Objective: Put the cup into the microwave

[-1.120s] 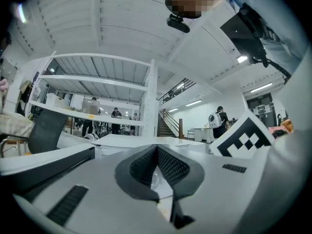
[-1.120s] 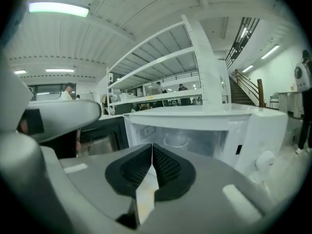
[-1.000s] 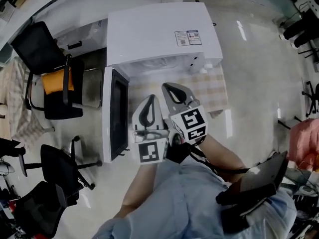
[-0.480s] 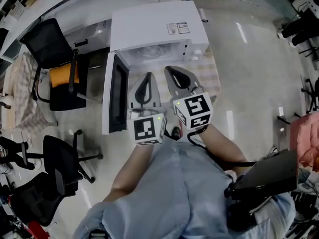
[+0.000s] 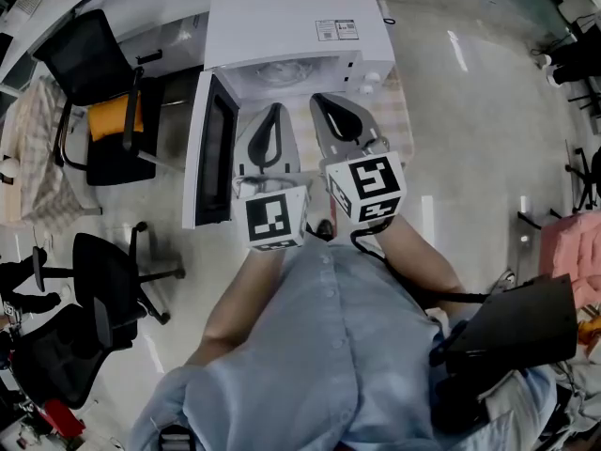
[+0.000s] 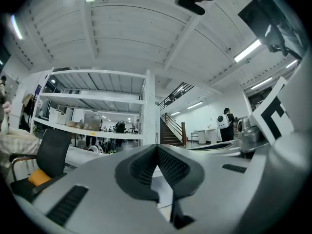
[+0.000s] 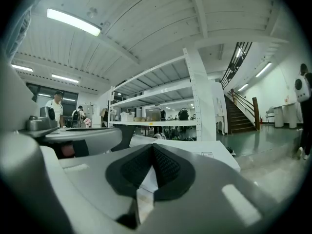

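Observation:
The white microwave [image 5: 291, 26] stands on a table at the top of the head view, and its door [image 5: 211, 158] hangs wide open to the left. My left gripper [image 5: 271, 111] and right gripper [image 5: 324, 101] are held level side by side just in front of the open cavity. Both are shut with nothing between the jaws. In the left gripper view the left gripper's [image 6: 157, 147] pads meet at the tip. The right gripper view shows the same for the right gripper [image 7: 152, 147], with the microwave's white top [image 7: 195, 150] beyond it. No cup shows in any view.
A checked cloth [image 5: 399, 134] covers the table right of the grippers. A black chair with an orange cushion [image 5: 103, 111] stands left of the microwave door, and office chairs [image 5: 103, 294] lower left. A dark case [image 5: 512, 332] hangs at my right side.
Both grippers have risen and moved up the picture, closer to the microwave's open front. Both have stayed shut.

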`<action>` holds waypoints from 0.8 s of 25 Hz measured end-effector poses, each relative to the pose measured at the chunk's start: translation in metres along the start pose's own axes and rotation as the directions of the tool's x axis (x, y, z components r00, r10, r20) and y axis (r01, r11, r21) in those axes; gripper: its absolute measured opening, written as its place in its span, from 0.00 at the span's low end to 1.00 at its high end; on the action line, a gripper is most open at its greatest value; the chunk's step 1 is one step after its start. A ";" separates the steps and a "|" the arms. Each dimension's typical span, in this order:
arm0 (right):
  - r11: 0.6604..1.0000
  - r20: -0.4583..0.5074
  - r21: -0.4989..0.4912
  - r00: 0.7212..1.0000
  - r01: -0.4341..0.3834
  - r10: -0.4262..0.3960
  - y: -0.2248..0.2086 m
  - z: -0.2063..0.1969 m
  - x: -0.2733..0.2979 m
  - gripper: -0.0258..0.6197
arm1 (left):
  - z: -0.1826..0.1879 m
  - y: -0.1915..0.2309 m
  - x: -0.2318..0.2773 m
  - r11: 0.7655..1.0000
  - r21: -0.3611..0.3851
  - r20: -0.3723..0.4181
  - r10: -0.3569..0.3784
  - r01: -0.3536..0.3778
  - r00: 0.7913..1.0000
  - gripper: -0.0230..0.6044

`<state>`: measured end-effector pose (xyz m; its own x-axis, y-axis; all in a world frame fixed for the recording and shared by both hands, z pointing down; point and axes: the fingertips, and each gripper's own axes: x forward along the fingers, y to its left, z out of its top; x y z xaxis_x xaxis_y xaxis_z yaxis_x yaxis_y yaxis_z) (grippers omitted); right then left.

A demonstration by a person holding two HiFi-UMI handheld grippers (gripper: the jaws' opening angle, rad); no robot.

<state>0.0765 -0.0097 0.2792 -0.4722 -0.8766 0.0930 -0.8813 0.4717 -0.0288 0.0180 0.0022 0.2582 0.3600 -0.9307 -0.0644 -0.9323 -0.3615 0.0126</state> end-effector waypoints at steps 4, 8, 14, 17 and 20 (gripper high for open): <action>1.000 0.001 0.009 1.000 -0.001 0.001 -0.001 -0.001 0.002 0.04 | 0.000 0.001 0.001 1.000 0.002 -0.002 0.005 -0.005 1.000 0.05; 1.000 0.003 0.013 1.000 0.000 0.000 -0.002 -0.002 0.003 0.04 | -0.001 0.002 0.003 1.000 0.005 -0.008 0.006 -0.006 1.000 0.05; 1.000 -0.004 0.023 1.000 0.000 0.000 0.000 -0.006 0.005 0.04 | -0.006 0.006 0.001 1.000 -0.004 -0.021 0.010 -0.010 1.000 0.05; 1.000 0.001 0.018 1.000 -0.002 0.002 0.000 -0.004 0.008 0.04 | -0.007 0.011 0.004 1.000 0.000 -0.026 0.014 -0.014 1.000 0.05; 1.000 0.018 0.006 1.000 -0.001 0.001 -0.002 0.002 0.014 0.04 | -0.002 0.015 0.010 1.000 0.004 -0.020 0.015 -0.015 1.000 0.05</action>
